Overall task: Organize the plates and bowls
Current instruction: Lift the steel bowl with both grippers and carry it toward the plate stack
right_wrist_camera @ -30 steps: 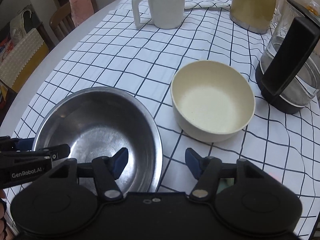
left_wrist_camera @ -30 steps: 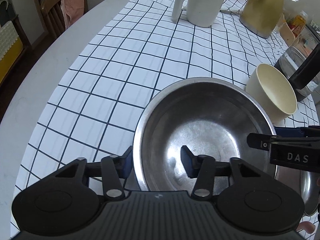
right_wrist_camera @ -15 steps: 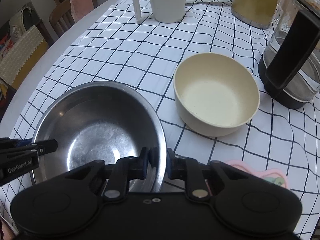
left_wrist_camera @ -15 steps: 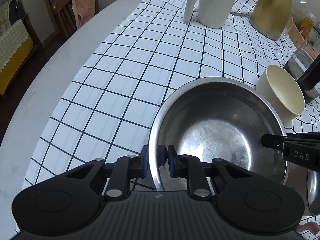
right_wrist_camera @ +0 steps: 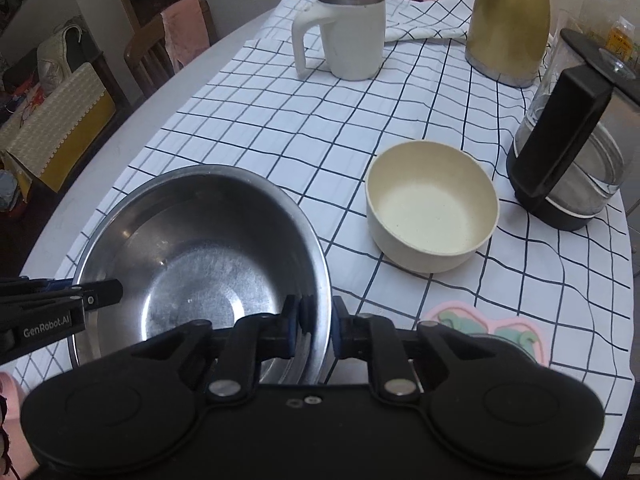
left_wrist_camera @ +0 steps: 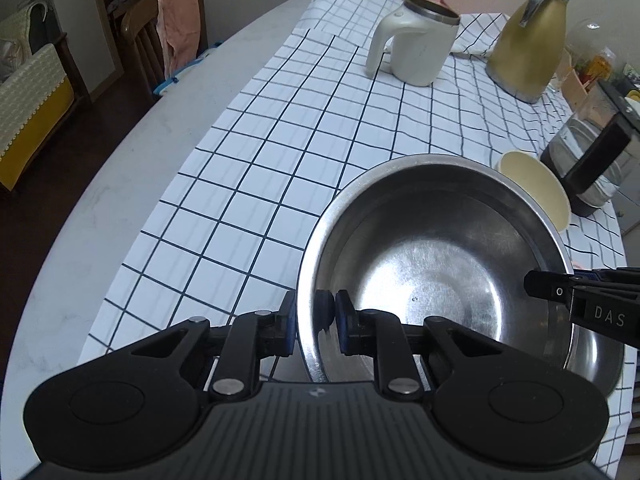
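A large steel bowl (left_wrist_camera: 436, 264) is held above the checked tablecloth by both grippers. My left gripper (left_wrist_camera: 316, 320) is shut on the bowl's left rim. My right gripper (right_wrist_camera: 316, 324) is shut on the bowl's right rim; the steel bowl (right_wrist_camera: 200, 252) fills the lower left of the right wrist view. A cream bowl (right_wrist_camera: 432, 204) stands upright on the cloth to the right of the steel bowl, apart from it; it also shows in the left wrist view (left_wrist_camera: 536, 188). A second steel rim (left_wrist_camera: 604, 364) shows under the held bowl.
A white mug (right_wrist_camera: 344, 36) and a gold jug (right_wrist_camera: 508, 20) stand at the back. A glass kettle with a black handle (right_wrist_camera: 568, 152) stands at the right. A pink and green mat (right_wrist_camera: 492, 328) lies near the front right. A chair (left_wrist_camera: 160, 40) stands left of the table.
Both grippers closed on the steel bowl's rim, left then right side, and have lifted it; the views have risen and the cream bowl looks farther away.
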`<state>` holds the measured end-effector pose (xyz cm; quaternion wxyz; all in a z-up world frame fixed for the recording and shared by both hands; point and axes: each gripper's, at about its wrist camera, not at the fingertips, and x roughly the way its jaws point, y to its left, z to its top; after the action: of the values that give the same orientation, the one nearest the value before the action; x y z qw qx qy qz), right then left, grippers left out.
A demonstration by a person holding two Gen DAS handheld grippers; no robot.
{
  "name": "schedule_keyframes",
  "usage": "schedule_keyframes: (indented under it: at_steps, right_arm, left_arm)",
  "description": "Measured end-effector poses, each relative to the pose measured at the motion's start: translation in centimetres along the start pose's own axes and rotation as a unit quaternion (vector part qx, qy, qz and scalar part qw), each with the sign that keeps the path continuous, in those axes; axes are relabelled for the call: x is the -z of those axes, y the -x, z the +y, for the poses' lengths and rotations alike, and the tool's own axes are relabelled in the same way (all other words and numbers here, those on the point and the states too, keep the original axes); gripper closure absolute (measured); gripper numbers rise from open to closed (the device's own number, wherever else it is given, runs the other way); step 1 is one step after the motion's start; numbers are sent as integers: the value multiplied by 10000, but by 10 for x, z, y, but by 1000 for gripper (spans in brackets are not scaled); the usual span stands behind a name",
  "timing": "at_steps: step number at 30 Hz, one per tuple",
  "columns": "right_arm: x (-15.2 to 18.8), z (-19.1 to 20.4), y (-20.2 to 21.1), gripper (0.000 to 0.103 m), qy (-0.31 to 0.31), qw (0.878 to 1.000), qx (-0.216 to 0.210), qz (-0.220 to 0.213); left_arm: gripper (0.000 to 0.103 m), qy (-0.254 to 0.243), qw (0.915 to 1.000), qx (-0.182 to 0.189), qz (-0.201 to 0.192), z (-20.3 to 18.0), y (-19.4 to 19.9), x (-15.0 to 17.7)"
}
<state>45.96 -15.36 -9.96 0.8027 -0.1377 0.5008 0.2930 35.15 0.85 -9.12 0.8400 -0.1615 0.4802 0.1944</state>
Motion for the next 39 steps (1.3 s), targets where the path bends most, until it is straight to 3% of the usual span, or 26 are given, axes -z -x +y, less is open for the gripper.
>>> schedule_keyframes:
  at_steps: [10, 21, 39]
  right_arm:
    - [32, 7, 66, 87, -227, 9996, 28, -145]
    - [94, 14, 127, 87, -706, 9967, 311, -247]
    - [227, 8, 171, 87, -1736, 9818, 770, -50]
  left_arm:
    - [85, -520, 9979, 378, -83, -7, 60, 25]
    - [85, -1228, 9883, 904, -40, -17, 103, 69]
    - [85, -2546, 9571, 1335, 365, -56, 117, 173]
